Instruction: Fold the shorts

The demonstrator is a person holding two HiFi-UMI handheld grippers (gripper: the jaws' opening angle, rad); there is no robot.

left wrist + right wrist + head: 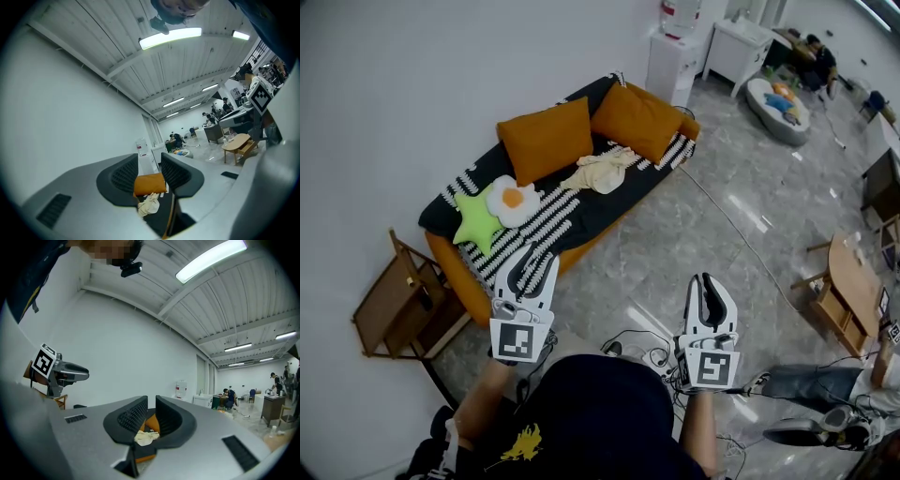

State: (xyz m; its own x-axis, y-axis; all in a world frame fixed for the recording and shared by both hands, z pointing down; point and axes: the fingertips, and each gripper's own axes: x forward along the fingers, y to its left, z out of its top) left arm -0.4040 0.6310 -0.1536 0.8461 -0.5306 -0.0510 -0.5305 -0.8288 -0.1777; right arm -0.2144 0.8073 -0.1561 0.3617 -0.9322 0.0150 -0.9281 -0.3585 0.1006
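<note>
Left gripper view shows the left claw (149,160) with its jaws parted and gripping nothing, while the right gripper view shows the right claw (151,401) open only a crack, also empty. Both point toward the sofa (465,281) and are well apart from it. The cream shorts (602,171) lie crumpled on its seat, just in front of two orange cushions (546,139), with a green star pillow (478,221) and an egg pillow (514,200) further along.
</note>
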